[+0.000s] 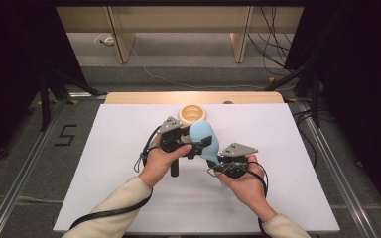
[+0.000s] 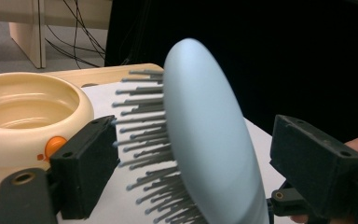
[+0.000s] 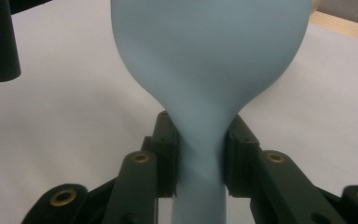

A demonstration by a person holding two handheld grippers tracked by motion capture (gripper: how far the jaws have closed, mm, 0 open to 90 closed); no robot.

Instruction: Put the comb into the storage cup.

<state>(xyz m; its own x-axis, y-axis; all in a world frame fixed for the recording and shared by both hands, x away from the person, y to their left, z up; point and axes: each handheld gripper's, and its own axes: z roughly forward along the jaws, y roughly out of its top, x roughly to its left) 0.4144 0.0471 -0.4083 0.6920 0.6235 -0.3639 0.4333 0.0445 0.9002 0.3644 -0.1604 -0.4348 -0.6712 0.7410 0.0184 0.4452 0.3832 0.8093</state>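
Observation:
A light blue hairbrush [image 1: 204, 135] is held up above the white board. My right gripper [image 1: 215, 157] is shut on its narrow neck, and in the right gripper view both pads press the neck [image 3: 200, 154] just under the wide head [image 3: 205, 56]. My left gripper [image 1: 197, 145] stands open around the brush head [image 2: 209, 140]. In the left gripper view the grey bristles [image 2: 144, 140] point at one pad and their tips come close to it. The other pad [image 2: 314, 163] stands clear of the smooth back.
A cream bowl [image 1: 192, 114] with an orange button [image 2: 55, 144] sits at the far edge of the white board [image 1: 119, 168], just beyond the grippers. Behind it runs a wooden table edge [image 1: 149, 97]. Cables trail from both grippers toward the person's sleeves.

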